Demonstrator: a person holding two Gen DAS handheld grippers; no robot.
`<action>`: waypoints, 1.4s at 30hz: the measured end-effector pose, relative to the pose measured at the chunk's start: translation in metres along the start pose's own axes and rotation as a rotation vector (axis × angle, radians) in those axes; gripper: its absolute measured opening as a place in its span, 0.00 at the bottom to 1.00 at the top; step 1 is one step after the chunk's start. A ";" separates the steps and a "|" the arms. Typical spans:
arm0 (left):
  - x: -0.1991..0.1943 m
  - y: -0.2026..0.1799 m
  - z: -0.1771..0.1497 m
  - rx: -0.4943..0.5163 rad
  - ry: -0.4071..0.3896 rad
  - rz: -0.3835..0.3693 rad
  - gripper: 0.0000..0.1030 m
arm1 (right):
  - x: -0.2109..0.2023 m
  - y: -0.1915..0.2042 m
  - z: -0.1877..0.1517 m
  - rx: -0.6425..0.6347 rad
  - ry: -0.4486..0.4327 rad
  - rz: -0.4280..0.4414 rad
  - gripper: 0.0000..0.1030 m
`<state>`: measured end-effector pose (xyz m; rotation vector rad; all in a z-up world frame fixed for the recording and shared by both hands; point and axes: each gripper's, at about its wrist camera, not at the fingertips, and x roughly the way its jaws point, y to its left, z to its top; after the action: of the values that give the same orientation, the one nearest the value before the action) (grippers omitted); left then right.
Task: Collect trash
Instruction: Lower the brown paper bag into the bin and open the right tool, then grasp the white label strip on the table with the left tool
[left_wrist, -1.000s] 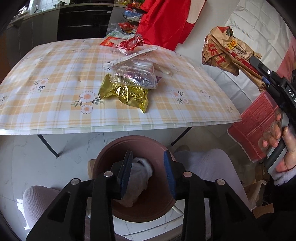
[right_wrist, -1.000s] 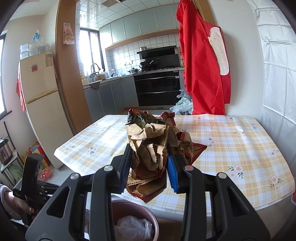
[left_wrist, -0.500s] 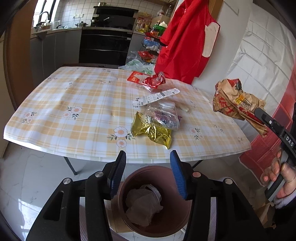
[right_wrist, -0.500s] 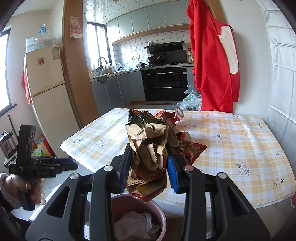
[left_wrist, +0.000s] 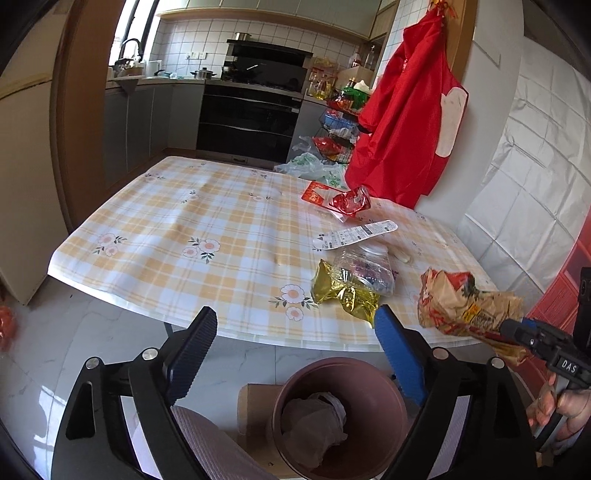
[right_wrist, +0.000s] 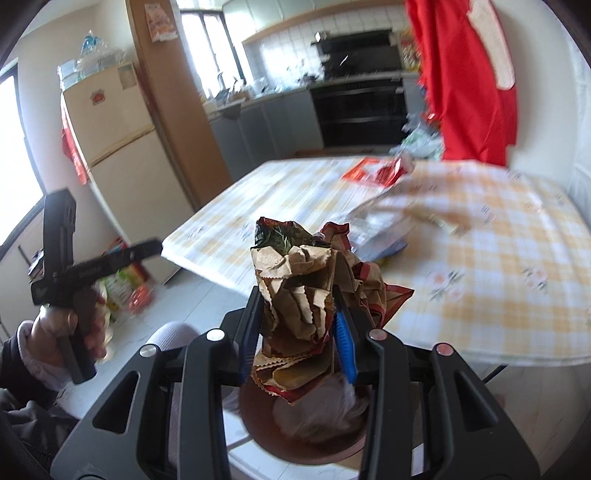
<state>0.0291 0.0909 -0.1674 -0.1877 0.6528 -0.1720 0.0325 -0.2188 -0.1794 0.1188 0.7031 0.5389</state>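
Note:
My right gripper (right_wrist: 297, 334) is shut on a crumpled brown paper bag (right_wrist: 295, 284) and holds it just above the brown trash bin (right_wrist: 314, 448); the bag (left_wrist: 461, 302) also shows at the right of the left wrist view. My left gripper (left_wrist: 295, 350) hangs over the floor before the table, its jaws opening wide with nothing between them. The bin (left_wrist: 340, 417) below it holds a white plastic bag (left_wrist: 314, 417). On the checked table (left_wrist: 207, 236) lie a gold foil wrapper (left_wrist: 340, 293), a clear plastic bag (left_wrist: 365, 269), a white strip (left_wrist: 354, 233) and red wrappers (left_wrist: 347, 201).
A red apron (left_wrist: 406, 129) hangs on the wall behind the table. Grey kitchen cabinets and a black oven (left_wrist: 251, 122) stand at the back, a cream fridge (right_wrist: 118, 147) to the left. A person's knee (left_wrist: 210, 443) sits beside the bin on the white tiled floor.
My left gripper rose and pulled back from over the bin while its jaws spread wide. My right gripper moved the paper bag down and left, over the bin.

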 end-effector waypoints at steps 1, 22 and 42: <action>0.000 0.001 0.000 -0.001 0.000 0.005 0.83 | 0.005 0.004 -0.003 -0.002 0.022 0.009 0.39; 0.025 0.005 -0.018 0.004 0.065 0.016 0.83 | 0.027 -0.022 -0.012 0.043 0.086 -0.135 0.84; 0.134 -0.081 0.038 0.256 0.104 -0.099 0.82 | 0.020 -0.111 0.040 0.071 -0.024 -0.314 0.86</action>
<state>0.1492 -0.0121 -0.1981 0.0357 0.7183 -0.3596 0.1186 -0.3011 -0.1918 0.0794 0.7021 0.2119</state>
